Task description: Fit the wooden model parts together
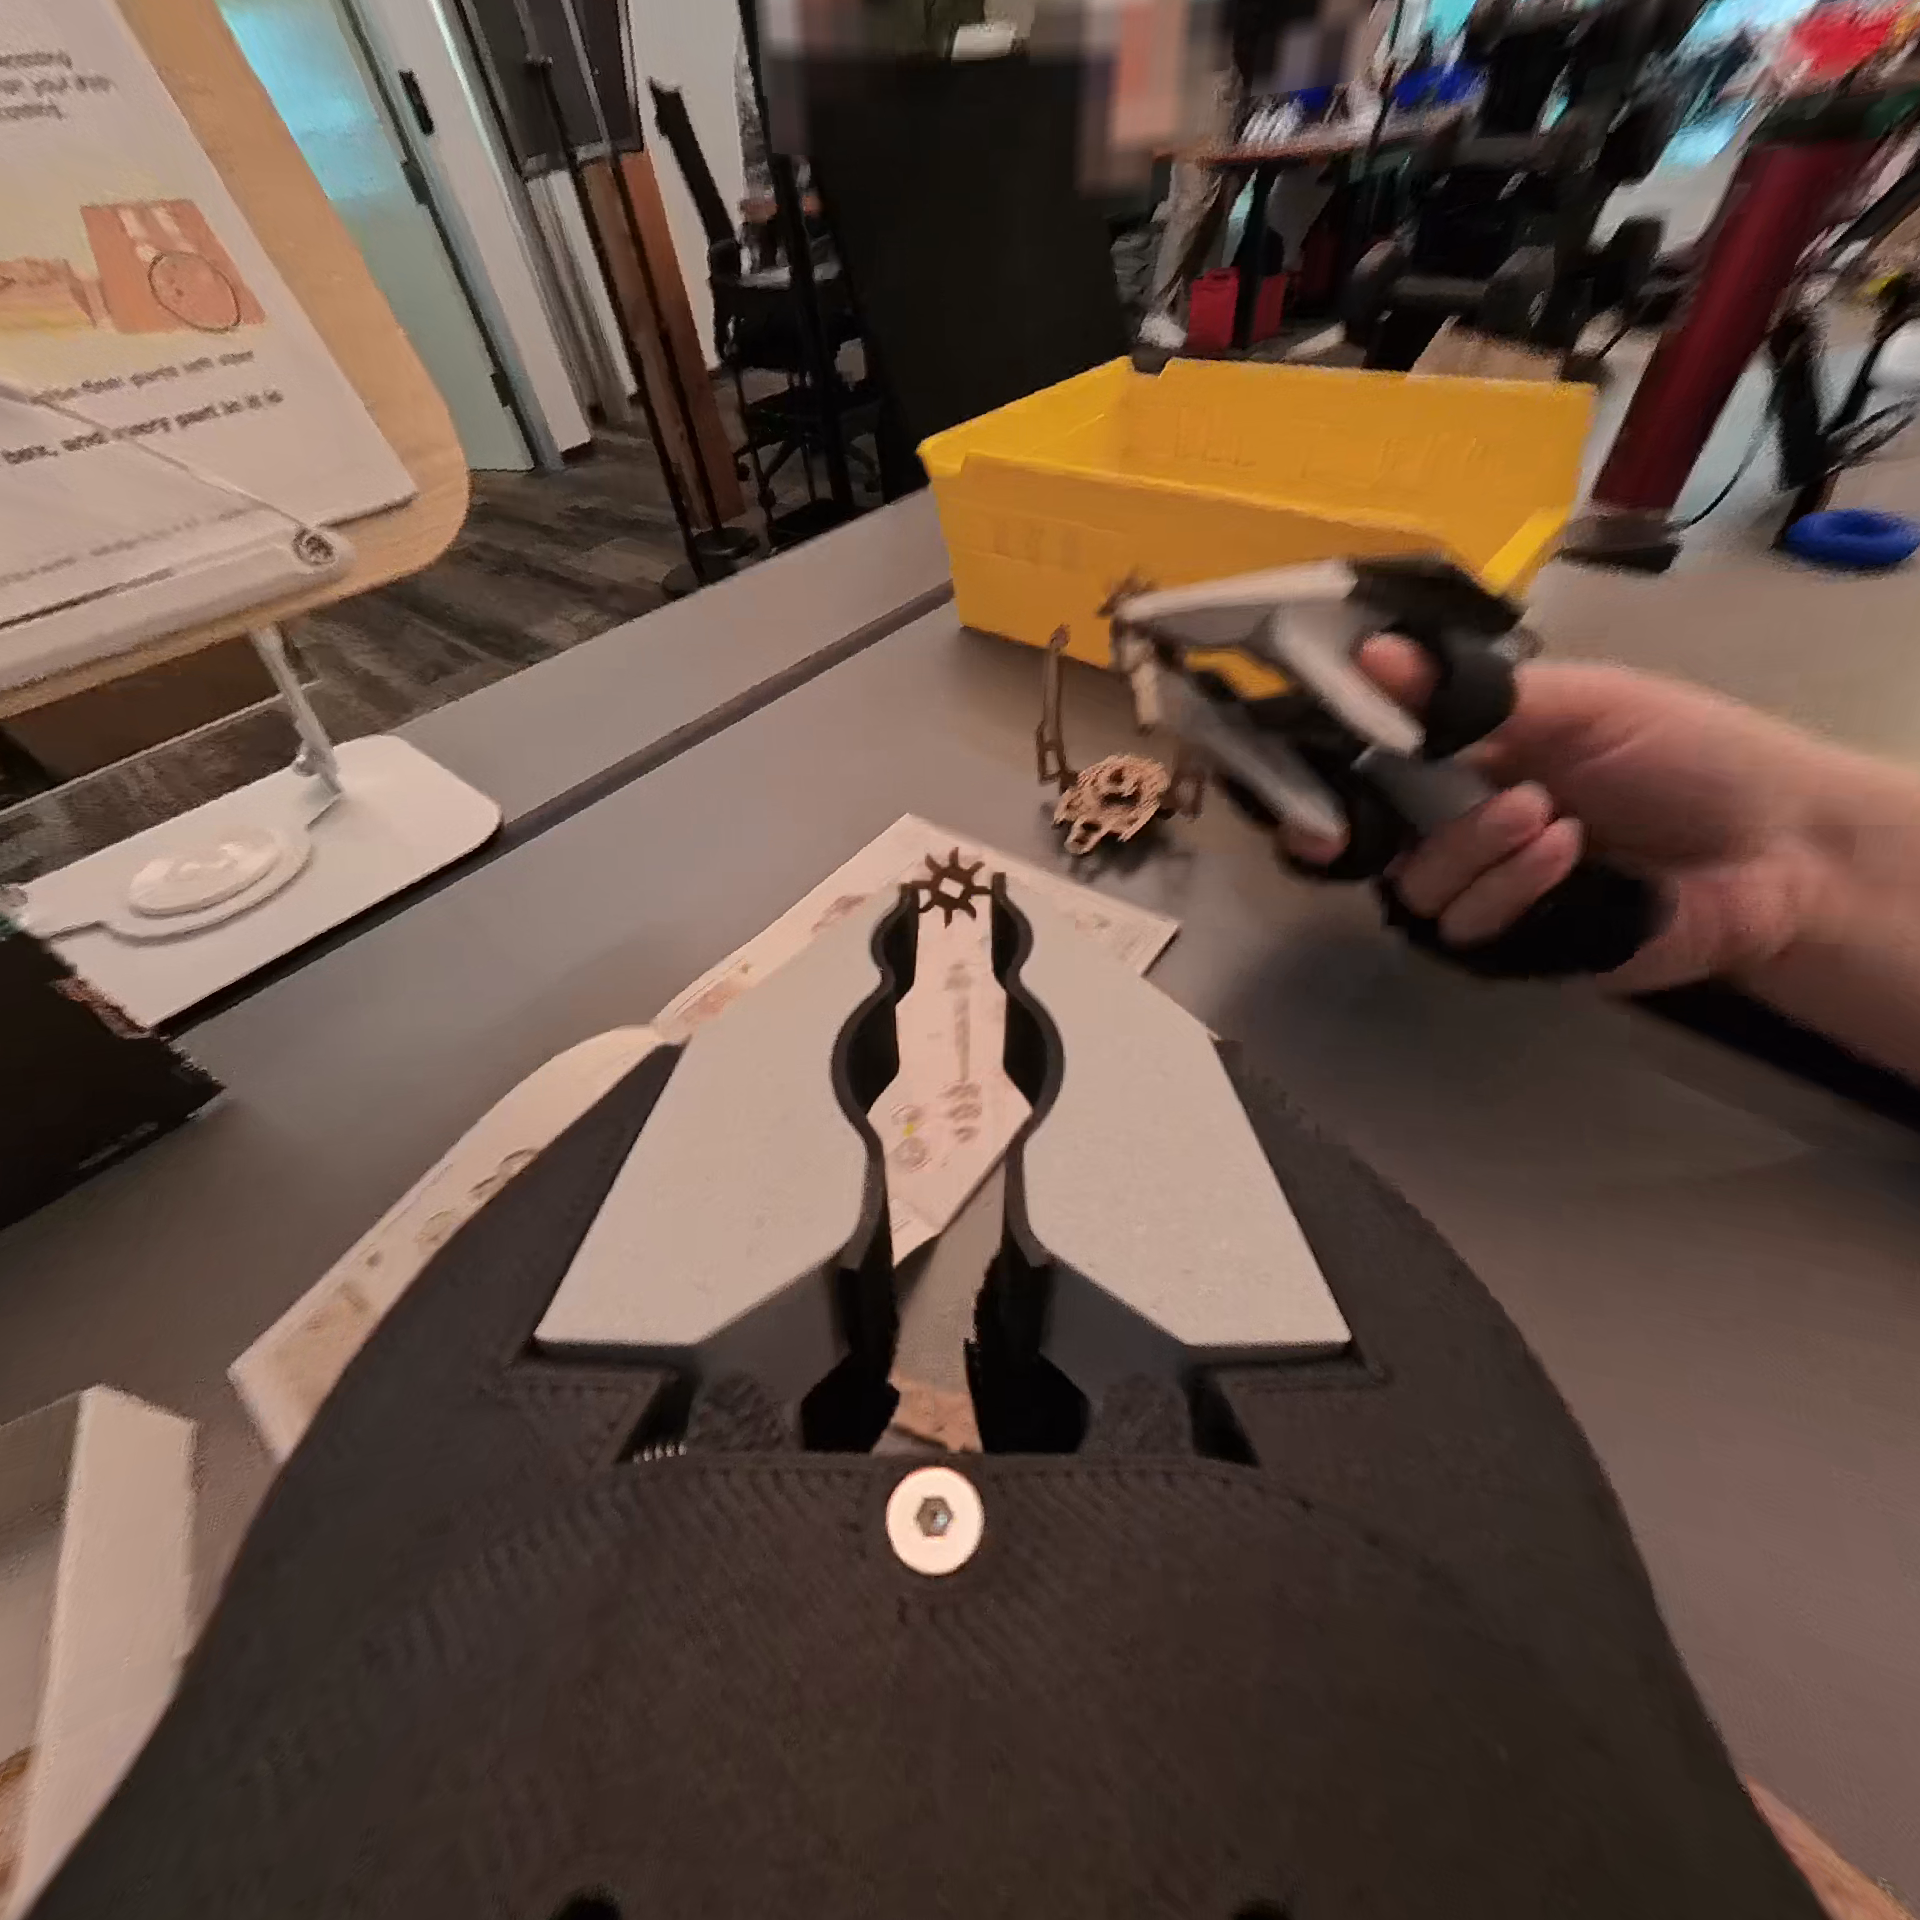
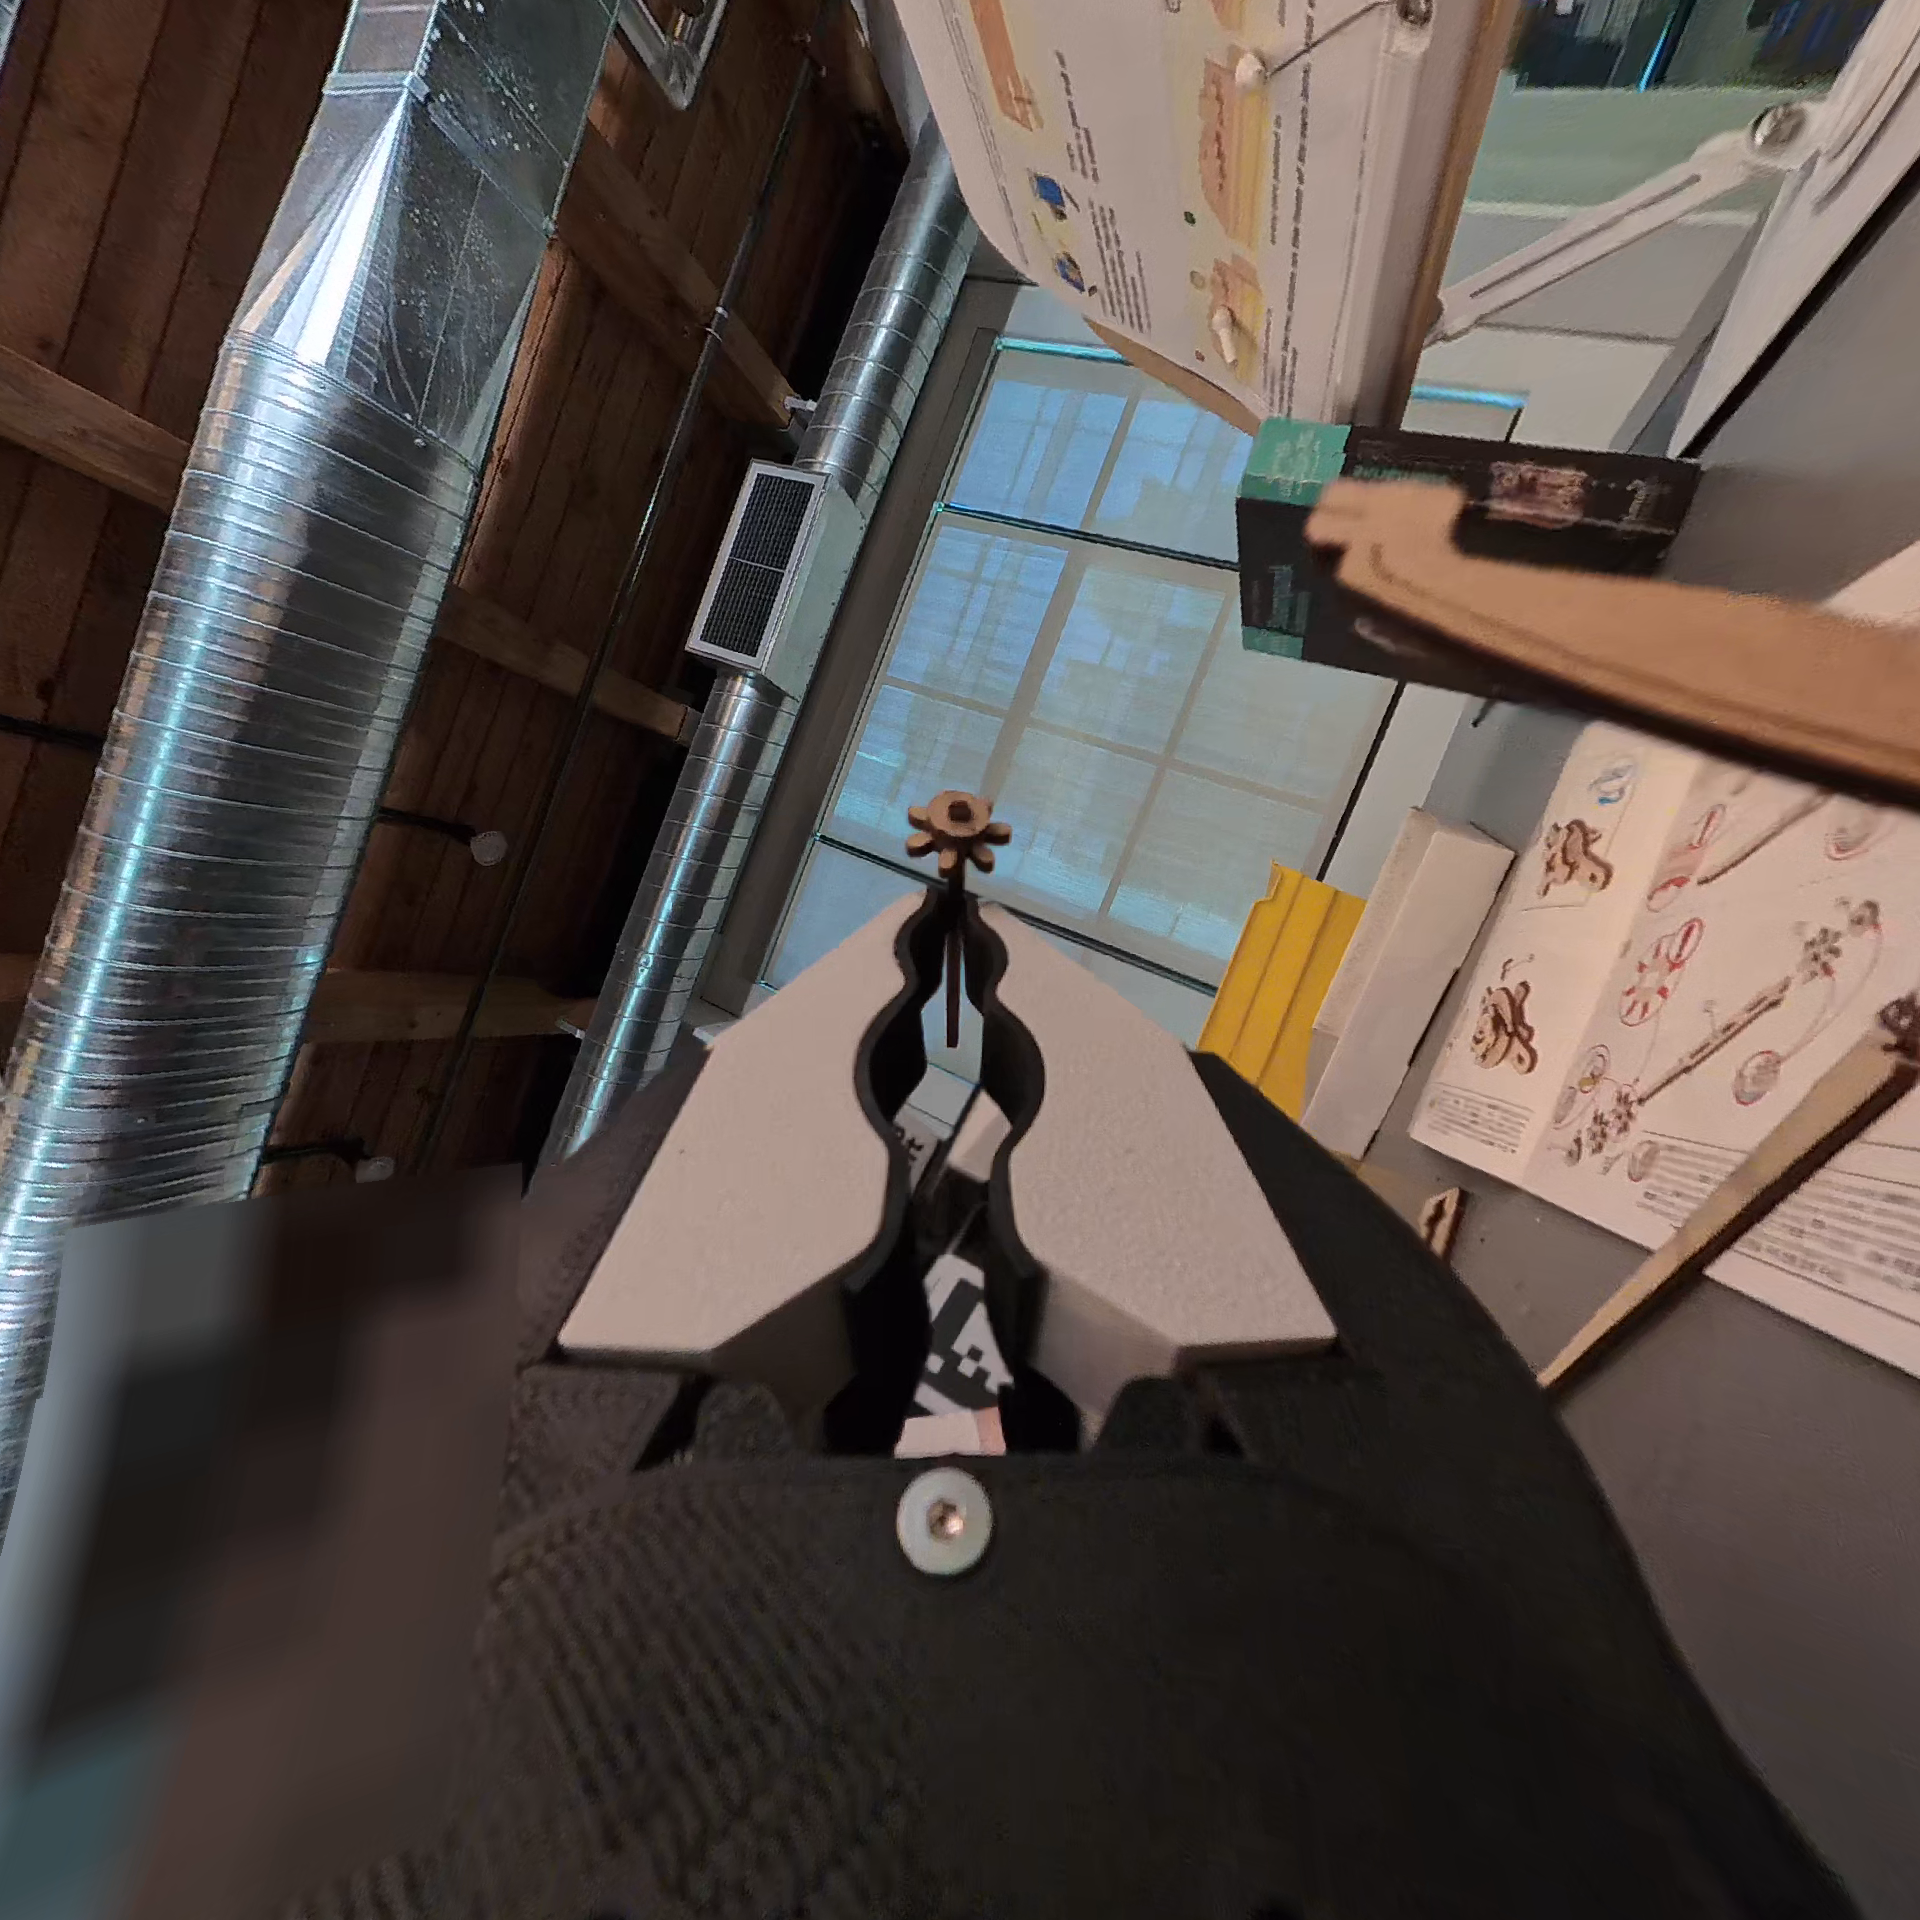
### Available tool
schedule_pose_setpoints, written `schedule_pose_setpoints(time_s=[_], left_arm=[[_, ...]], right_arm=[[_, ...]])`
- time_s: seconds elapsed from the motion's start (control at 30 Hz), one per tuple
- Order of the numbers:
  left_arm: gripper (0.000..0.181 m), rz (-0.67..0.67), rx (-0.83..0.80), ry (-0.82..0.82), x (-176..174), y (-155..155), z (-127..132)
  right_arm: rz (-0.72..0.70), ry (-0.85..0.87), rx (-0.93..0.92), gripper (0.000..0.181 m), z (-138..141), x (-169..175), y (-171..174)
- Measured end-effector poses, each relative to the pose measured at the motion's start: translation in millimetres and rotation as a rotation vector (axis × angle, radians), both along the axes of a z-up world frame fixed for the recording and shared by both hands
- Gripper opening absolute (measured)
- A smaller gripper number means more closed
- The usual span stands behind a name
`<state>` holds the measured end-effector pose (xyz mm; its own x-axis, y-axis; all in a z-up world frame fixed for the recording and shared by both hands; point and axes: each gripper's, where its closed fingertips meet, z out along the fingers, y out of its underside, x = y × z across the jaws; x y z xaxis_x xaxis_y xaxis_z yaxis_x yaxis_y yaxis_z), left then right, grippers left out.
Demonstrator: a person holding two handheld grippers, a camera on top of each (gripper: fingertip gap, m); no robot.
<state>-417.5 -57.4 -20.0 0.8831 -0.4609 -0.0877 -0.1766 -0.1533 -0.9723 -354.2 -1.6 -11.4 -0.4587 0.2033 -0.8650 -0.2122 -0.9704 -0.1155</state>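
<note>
My left gripper (image 1: 951,902) is shut on a small dark spiked wooden gear (image 1: 949,885) at its tips and holds it low over a paper instruction sheet (image 1: 1101,925). A partly built wooden model (image 1: 1107,798), a flat pierced disc with thin upright struts, stands on the grey table ahead. My right gripper (image 2: 951,920) is shut on a thin wooden axle with a small gear (image 2: 954,826) on its end. In the left wrist view the right gripper (image 1: 1127,629) is held by a hand just above and right of the model.
A yellow bin (image 1: 1247,499) stands behind the model. An instruction board on a white stand (image 1: 260,831) is at the left. In the right wrist view, wooden part sheets (image 2: 1621,655) and a dark box (image 2: 1475,561) lie beside an illustrated sheet (image 2: 1714,1039). One gripper's finger ends stand about 9 cm off the other's.
</note>
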Motion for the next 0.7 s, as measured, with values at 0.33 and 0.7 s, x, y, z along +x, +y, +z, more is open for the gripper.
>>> schedule_pose_setpoints(time_s=[0.33,0.7], left_arm=[[0.012,-0.047,0.239,-0.018,20,-24,42],[0.011,-0.058,0.279,0.001,26,-30,47]], right_arm=[[0.009,0.243,-0.198,0.000,6,-16,-15],[0.075,0.255,-0.186,0.000,20,-21,-33]])
